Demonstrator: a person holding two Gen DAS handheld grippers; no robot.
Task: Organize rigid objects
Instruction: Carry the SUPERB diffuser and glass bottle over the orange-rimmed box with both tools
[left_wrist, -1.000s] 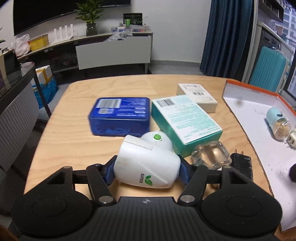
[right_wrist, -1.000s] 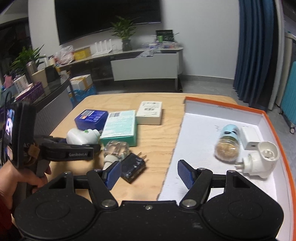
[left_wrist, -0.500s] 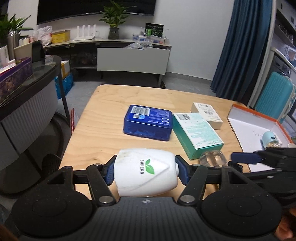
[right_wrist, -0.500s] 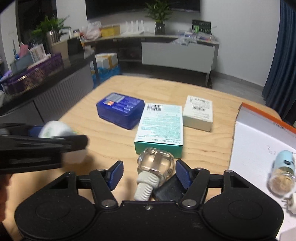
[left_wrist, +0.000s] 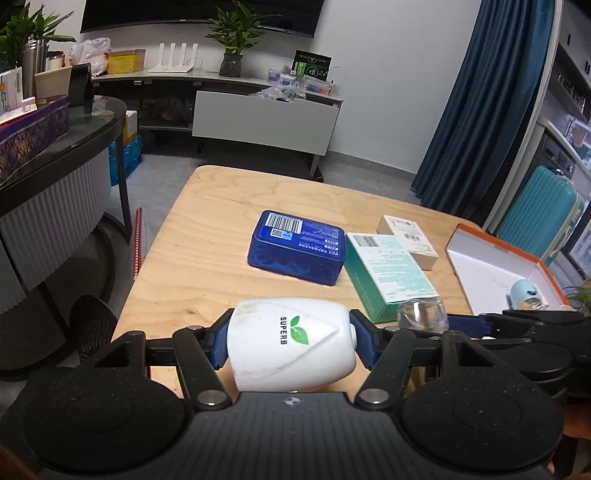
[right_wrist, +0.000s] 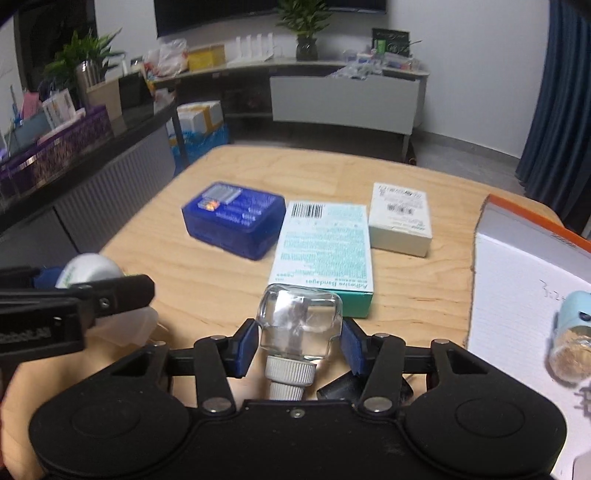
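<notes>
My left gripper (left_wrist: 290, 343) is shut on a white SUPERB plug-in device (left_wrist: 291, 341) and holds it above the wooden table (left_wrist: 207, 258); it also shows in the right wrist view (right_wrist: 86, 271). My right gripper (right_wrist: 299, 341) has its blue pads around a clear glass bottle (right_wrist: 300, 326) with a white screw cap pointing toward the camera. The pads sit close against the bottle's sides. The bottle also shows in the left wrist view (left_wrist: 421, 315), beside my right gripper's finger.
A blue box (right_wrist: 236, 218), a teal bandage box (right_wrist: 323, 251) and a white box (right_wrist: 400, 219) lie mid-table. A black adapter (right_wrist: 338, 387) lies under my right gripper. The orange-rimmed white tray (right_wrist: 517, 266) at right holds a small blue-capped jar (right_wrist: 570, 339).
My left gripper has lifted and drawn back with the white device. My right gripper has moved left from the tray to the glass bottle and closed in around it.
</notes>
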